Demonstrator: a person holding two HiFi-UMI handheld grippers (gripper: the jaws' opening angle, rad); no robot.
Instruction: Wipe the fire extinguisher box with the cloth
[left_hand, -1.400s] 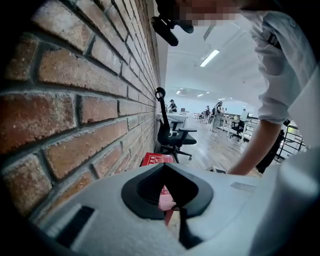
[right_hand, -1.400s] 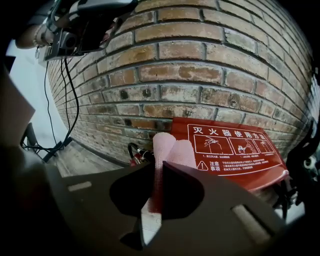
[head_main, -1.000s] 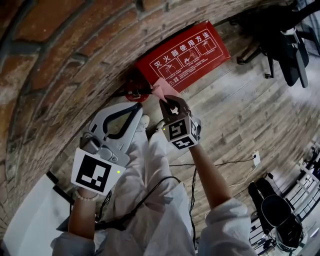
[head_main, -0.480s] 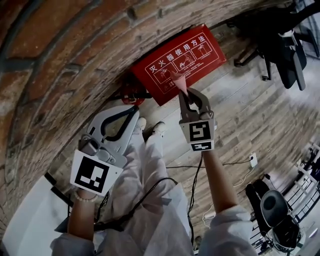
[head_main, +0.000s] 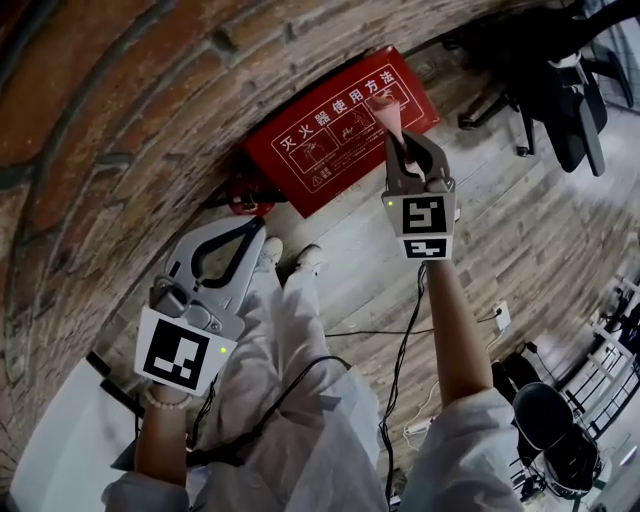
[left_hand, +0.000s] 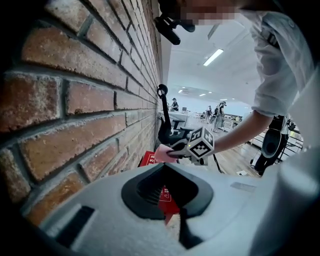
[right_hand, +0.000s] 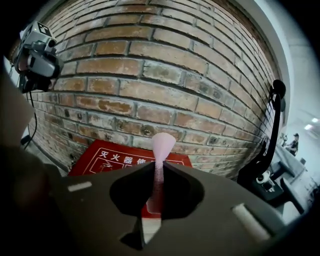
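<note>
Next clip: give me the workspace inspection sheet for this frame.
Surface: wooden floor.
Job's things: red fire extinguisher box against the brick wall; pink cloth over its right end, contact unclear.
Clutter: small red object left of the box, unidentifiable.
Grippers: right gripper shut on the cloth; left gripper shut, empty, away from the box.
Cables: black cables across the floor by the person's legs.
Surroundings: office chair at upper right.

My right tool (head_main: 398, 138) grips the pink cloth (head_main: 386, 112) at the right end of the red box (head_main: 305, 150), by the brick wall (head_main: 120, 120). My left tool (head_main: 252, 232) hangs well apart, jaws together.
</note>
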